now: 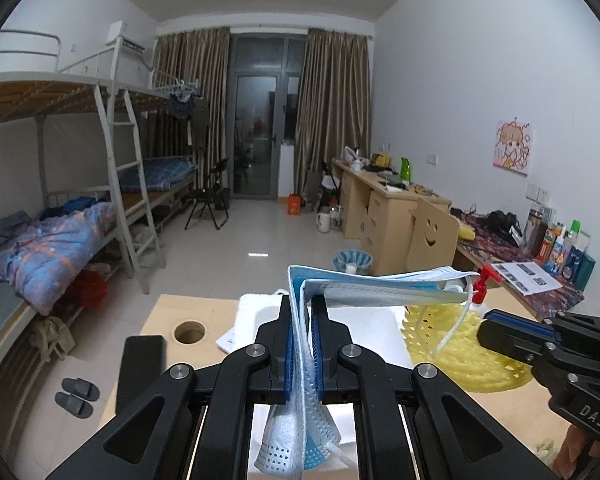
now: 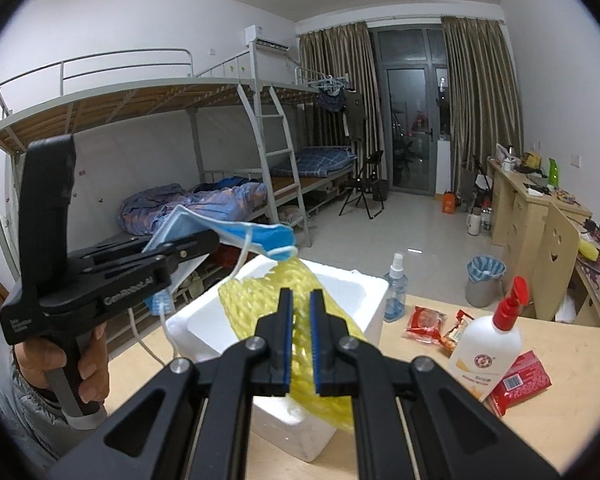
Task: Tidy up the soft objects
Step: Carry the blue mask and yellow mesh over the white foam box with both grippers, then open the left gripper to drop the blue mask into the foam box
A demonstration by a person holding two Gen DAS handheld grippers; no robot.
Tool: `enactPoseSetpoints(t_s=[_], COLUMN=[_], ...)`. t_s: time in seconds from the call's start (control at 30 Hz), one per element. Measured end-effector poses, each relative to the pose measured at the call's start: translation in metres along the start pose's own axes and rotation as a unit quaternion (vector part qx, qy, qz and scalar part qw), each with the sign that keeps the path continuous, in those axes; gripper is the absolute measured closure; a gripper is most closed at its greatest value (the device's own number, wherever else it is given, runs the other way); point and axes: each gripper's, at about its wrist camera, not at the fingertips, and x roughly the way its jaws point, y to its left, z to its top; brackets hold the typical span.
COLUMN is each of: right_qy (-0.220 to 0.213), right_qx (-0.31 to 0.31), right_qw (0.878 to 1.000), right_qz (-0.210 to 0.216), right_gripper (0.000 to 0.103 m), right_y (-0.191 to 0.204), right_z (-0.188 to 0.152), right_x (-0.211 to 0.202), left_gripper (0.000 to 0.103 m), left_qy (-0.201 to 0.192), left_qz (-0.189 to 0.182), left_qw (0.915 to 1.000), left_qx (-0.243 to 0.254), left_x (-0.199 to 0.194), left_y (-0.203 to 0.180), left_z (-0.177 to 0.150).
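Face masks [image 1: 364,284] are pinched by left gripper [image 1: 302,344], held above foam box [image 2: 340,280] at 12 o'clock. Yellow foam net [image 2: 300,320] (draped over box) is clamped by right gripper [image 2: 301,344]; both should be lowered inside before release.

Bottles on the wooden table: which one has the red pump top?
The opaque white plastic bottle nearest the camera, beside the red snack packets. The other, a clear blue-tinted bottle, has a white spray nozzle.

the face masks [image 1: 376,286] are pale blue with white ear loops. the foam net [image 2: 300,320] is yellow with a mesh pattern, the foam box [image 2: 364,292] white. the glue bottle [image 2: 486,344] is white with a red pump, the snack packets [image 2: 520,380] red, the table [image 2: 540,432] light wood.
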Motion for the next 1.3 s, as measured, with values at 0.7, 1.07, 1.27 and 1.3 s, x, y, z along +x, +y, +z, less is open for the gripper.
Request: enactPoseSetpoints(t_s=[0.7, 1.07, 1.27, 1.3], right_qy=[0.014, 0.013, 0.015, 0.016], right_qx=[0.023, 0.023, 0.020, 0.019], right_qw=[1.000, 1.000, 1.000, 1.000], right_qz=[-0.016, -0.011, -0.006, -0.004], right_gripper=[0.093, 0.093, 0.093, 0.093], right_y=[-0.017, -0.018, -0.013, -0.011], right_z=[-0.001, 0.000, 0.002, 0.003], right_x=[0.003, 0.004, 0.008, 0.009], left_gripper=[0.088, 0.012, 0.004, 0.004], left_qy=[0.068, 0.038, 0.011, 0.006], left_qz=[0.003, 0.035, 0.063, 0.068], left_qw=[0.9977, 0.9987, 0.9979, 0.9977], left_qx=[0.002, 0.002, -0.002, -0.002], left_x=[0.068, 0.054, 0.034, 0.030], left_y=[0.007, 0.019, 0.028, 0.030], left_z=[-0.011, -0.010, -0.013, -0.014])
